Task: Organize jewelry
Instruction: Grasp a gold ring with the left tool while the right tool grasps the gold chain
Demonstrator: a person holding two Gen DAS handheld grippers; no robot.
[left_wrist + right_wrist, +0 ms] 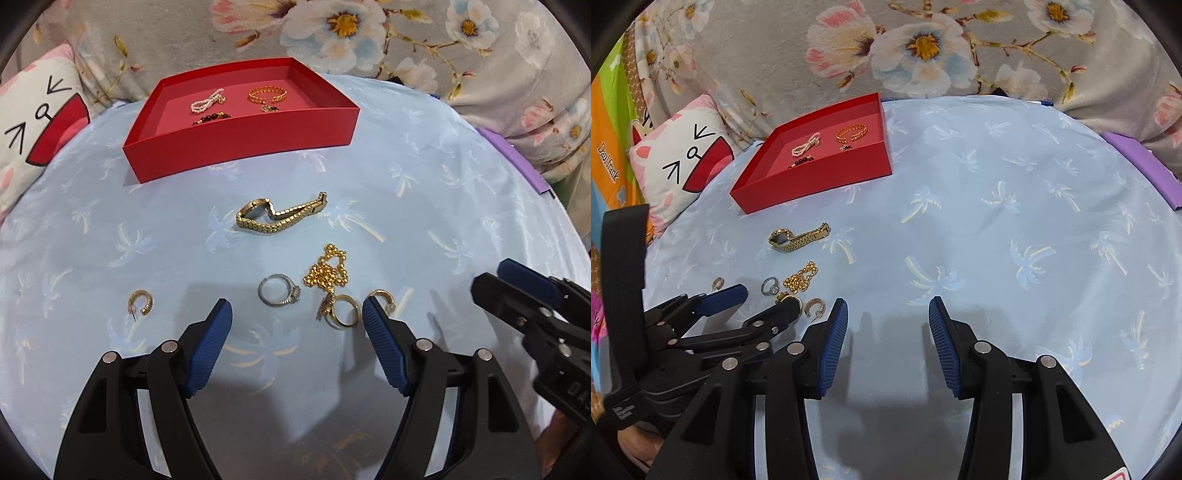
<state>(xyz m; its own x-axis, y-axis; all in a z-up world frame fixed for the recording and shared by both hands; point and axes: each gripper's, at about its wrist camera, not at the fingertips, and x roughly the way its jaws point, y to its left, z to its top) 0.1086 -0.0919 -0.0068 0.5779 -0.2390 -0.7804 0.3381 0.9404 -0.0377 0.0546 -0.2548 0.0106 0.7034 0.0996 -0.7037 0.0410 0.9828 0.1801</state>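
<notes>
A red tray (236, 147) at the back holds a pearl bracelet (207, 102), a gold chain bracelet (266, 95) and dark beads (212, 118). On the blue cloth lie a gold watch (275, 218), a gold bead chain (328, 271), a silver ring (279, 295), a gold ring (341, 312) and two gold hoop earrings (141, 302) (382, 297). My left gripper (297, 314) is open, just short of the two rings. My right gripper (888, 310) is open and empty over bare cloth, to the right of the jewelry (798, 280).
A cat-face pillow (683, 162) lies left of the tray (812, 177). A floral blanket (923, 48) runs along the back. A purple edge (1145, 166) shows at the right of the cloth.
</notes>
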